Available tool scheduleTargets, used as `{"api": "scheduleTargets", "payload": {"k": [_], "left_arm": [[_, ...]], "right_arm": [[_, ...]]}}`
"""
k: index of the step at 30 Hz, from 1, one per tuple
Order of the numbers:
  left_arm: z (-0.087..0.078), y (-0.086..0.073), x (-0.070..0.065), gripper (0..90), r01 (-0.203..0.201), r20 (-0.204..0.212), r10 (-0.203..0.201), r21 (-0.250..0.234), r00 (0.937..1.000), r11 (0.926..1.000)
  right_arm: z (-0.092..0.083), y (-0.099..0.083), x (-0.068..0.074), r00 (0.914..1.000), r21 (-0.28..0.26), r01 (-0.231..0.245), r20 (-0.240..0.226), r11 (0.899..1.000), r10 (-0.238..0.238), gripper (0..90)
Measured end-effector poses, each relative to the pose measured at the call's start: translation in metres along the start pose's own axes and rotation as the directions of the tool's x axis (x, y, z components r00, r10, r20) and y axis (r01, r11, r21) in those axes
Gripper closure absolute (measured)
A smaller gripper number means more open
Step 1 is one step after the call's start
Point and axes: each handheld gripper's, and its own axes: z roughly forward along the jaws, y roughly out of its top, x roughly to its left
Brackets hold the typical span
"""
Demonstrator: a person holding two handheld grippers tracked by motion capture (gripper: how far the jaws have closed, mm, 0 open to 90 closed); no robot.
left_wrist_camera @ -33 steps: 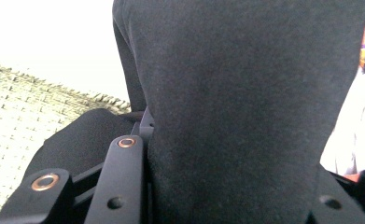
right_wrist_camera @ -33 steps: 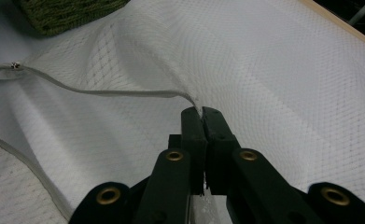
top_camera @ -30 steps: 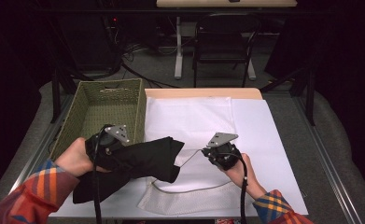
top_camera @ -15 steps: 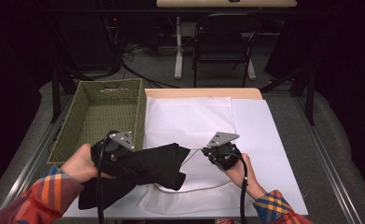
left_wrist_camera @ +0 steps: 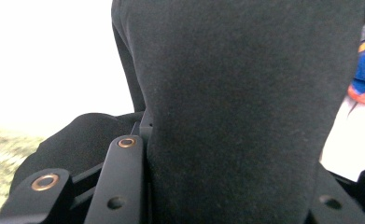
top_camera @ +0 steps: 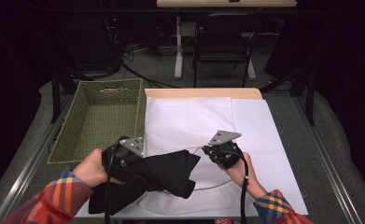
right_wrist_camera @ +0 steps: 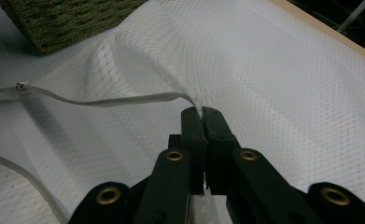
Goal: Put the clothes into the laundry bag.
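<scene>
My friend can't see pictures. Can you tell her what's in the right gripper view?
The right gripper has its two black jaws pinched shut on the trimmed edge of a white mesh bag, lifting it so the opening gapes. A corner of a green woven basket sits at the top left.

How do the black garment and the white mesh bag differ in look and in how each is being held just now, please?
The black garment is dense, opaque and bunched into thick folds; the white mesh bag is thin, netted and lies mostly spread on the table.

The garment fills the jaws of the left gripper as a thick wad; the bag is pinched by a thin bit of its mesh at the opening's grey edge in the right gripper.

Both are soft fabric, each gripped by one gripper.
</scene>
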Motion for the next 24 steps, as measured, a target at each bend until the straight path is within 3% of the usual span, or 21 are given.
{"api": "scheduleTargets", "payload": {"k": [5, 9, 15, 20, 24], "left_arm": [[0.01, 0.004, -0.001, 62.9, -0.015, 0.033, 0.015, -0.009, 0.9993, 0.9999], [0.017, 0.006, -0.002, 62.9, -0.022, 0.027, 0.022, -0.003, 0.9994, 0.9997], [0.027, 0.009, -0.006, 62.7, -0.045, 0.049, 0.046, -0.01, 0.9977, 0.9989], [0.037, 0.011, -0.008, 62.7, -0.05, 0.068, 0.051, -0.015, 0.9964, 0.9987], [0.046, 0.012, -0.007, 62.3, -0.021, 0.072, 0.023, -0.029, 0.9972, 0.9993]], "right_arm": [[-0.002, 0.0, 0.0, 1.0, -0.007, -0.001, 0.002, 1.0, 0.001, 88.7], [0.0, 0.0, -0.001, 1.0, -0.004, -0.003, 0.001, 1.0, 0.003, 88.7], [-0.002, 0.001, -0.001, 1.0, -0.008, -0.001, 0.003, 1.0, 0.001, 88.7], [-0.004, 0.005, 0.0, 1.0, -0.017, -0.005, 0.003, 1.0, 0.005, 88.7], [-0.003, 0.006, 0.001, 1.0, -0.012, 0.0, 0.004, 1.0, 0.001, 88.7]]}}
